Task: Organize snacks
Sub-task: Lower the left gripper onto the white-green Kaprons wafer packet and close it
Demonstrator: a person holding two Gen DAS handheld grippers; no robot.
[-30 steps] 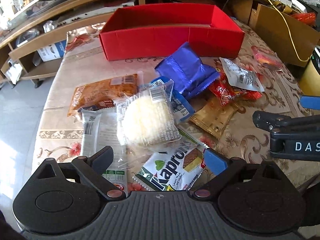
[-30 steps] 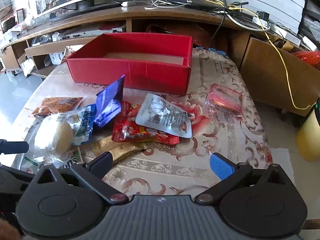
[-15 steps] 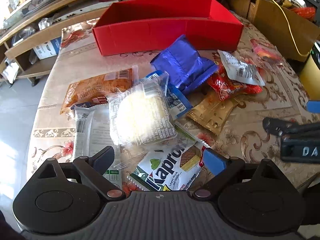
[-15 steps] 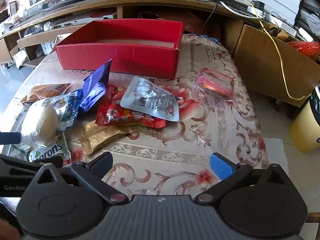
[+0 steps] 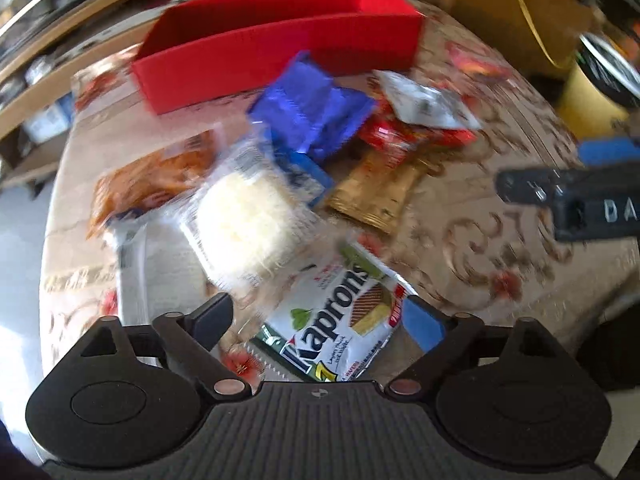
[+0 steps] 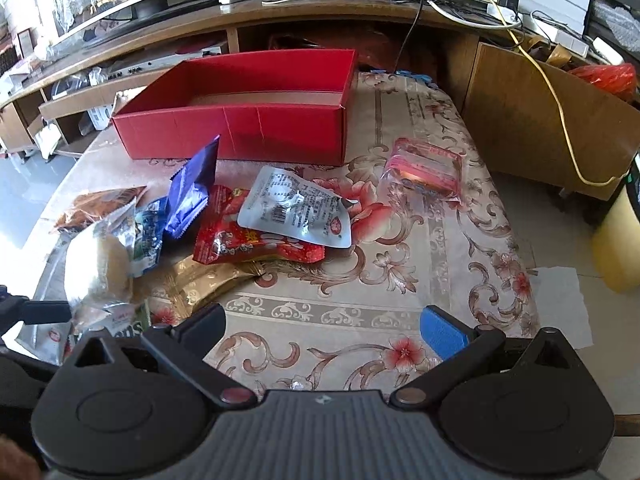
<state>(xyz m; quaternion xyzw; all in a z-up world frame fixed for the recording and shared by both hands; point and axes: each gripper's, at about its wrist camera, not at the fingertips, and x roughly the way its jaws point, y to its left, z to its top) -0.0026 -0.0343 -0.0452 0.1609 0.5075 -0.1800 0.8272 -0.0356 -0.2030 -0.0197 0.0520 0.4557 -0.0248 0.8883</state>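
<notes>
An empty red box (image 5: 276, 44) (image 6: 248, 108) stands at the far side of the table. In front of it lies a pile of snacks: a blue packet (image 5: 312, 112) (image 6: 190, 192), a white bun in clear wrap (image 5: 248, 224) (image 6: 106, 268), a Kaprons wafer pack (image 5: 340, 328), a gold packet (image 5: 376, 188), a red packet (image 6: 248, 240), a silver pouch (image 6: 296, 208) and a pink pack (image 6: 424, 164). My left gripper (image 5: 320, 320) is open just above the wafer pack. My right gripper (image 6: 322, 326) is open over bare tablecloth, right of the pile.
An orange packet (image 5: 152, 184) lies at the pile's left. The table has a floral cloth (image 6: 400, 280). A wooden shelf unit (image 6: 280, 20) with cables stands behind, a cardboard box (image 6: 540, 120) to the right, and a yellow bin (image 6: 618, 240) on the floor.
My left gripper has moved forward and swung over the pile, so its view is blurred. My right gripper has shifted slightly forward. Both stay open.
</notes>
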